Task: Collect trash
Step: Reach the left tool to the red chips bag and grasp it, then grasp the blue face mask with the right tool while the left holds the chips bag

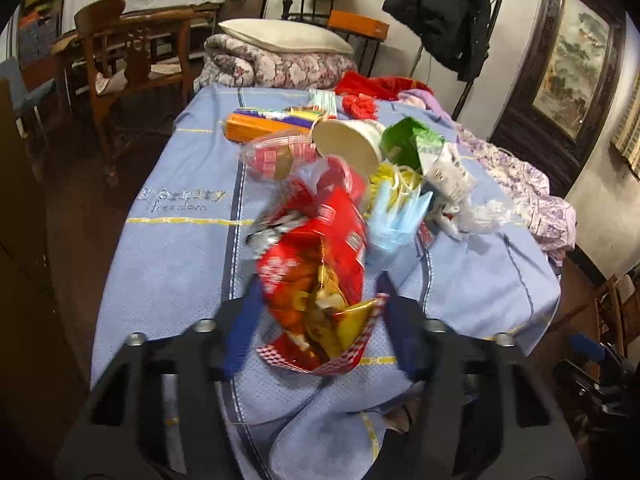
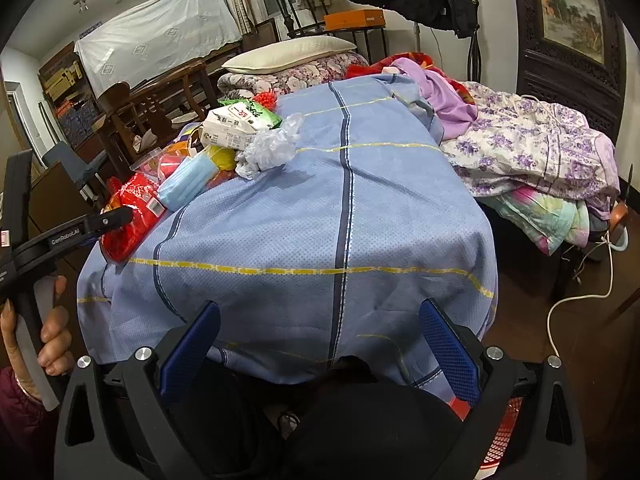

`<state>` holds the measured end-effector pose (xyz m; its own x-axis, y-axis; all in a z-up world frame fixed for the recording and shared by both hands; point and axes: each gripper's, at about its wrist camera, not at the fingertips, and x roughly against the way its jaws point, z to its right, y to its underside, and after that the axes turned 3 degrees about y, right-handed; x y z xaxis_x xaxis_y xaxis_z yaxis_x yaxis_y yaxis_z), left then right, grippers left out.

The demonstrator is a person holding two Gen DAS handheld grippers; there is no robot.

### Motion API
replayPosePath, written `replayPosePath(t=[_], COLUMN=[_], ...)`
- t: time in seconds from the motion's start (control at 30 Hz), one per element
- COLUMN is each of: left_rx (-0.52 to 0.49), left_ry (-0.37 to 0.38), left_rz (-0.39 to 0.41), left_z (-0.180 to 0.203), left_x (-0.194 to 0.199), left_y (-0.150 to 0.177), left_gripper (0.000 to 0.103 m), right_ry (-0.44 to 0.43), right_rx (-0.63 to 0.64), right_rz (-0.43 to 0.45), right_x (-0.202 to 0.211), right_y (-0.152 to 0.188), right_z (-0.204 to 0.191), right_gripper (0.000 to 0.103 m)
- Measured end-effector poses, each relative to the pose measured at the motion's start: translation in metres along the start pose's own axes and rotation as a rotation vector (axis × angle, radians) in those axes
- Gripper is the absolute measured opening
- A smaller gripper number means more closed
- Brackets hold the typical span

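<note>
Red snack bag (image 1: pixel 316 280) between left gripper (image 1: pixel 316 312) jaws, part-closed, grip unconfirmed. Right gripper (image 2: pixel 320 344) wide, empty. Step: pickup. Next: firm closure, lift clear of blue cloth (image 1: pixel 180 248).

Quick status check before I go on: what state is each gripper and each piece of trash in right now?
Left gripper: around the red snack bag, pads not clearly pressing it.
Right gripper: open, nothing between its fingers.
Red snack bag: crumpled, torn open at its near end.
Paper cup: tipped on its side.
Face mask: lying loose in the pile.
Clear plastic bag: crumpled.
</note>
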<state>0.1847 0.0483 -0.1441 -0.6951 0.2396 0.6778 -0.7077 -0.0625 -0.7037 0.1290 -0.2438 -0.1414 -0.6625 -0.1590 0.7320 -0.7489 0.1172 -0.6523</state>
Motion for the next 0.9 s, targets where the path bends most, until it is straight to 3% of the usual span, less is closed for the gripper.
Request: replayPosePath(t=[0.13,0.37,0.5,0.6,0.73,0.9], left_rx=[-0.015,0.088,0.094,0.082,0.094,0.116], left_ry=[0.029,0.042,0.037,0.026,0.043,0.047], left_rz=[0.052,0.111,0.073,0.032,0.035,0.015], left_z=[-0.002,-0.037,-0.043,-0.044,-0.049,-0.058], left_x=[0.022,0.051,0.046,0.036,0.040,0.039], left_y=[-0.001,-0.009,-0.006,0.001,0.008,0.016], left_gripper=[0.042,0.042,0.042,0.042,0.042,0.042], right_ry=[0.003,-0.008,-0.045,-0.115,-0.285,-0.352], right_rx=[-0.005,0.014,0.031,0.012,-0.001,0.010], right_rz=[0.001,0.010,0.022,0.005,-0.060,-0.146], right_x=[-0.002,-0.003,-0.007,-0.013,-0.032,-0.075], right_y=[-0.002,-0.010,-0.026,-0.038,-0.061,-0.080], right_z=[0.000,-0.009,-0.023,-0.035,-0.069,-0.115], right_gripper=[0.097,0.094,0.092,0.088,0.084,0.071])
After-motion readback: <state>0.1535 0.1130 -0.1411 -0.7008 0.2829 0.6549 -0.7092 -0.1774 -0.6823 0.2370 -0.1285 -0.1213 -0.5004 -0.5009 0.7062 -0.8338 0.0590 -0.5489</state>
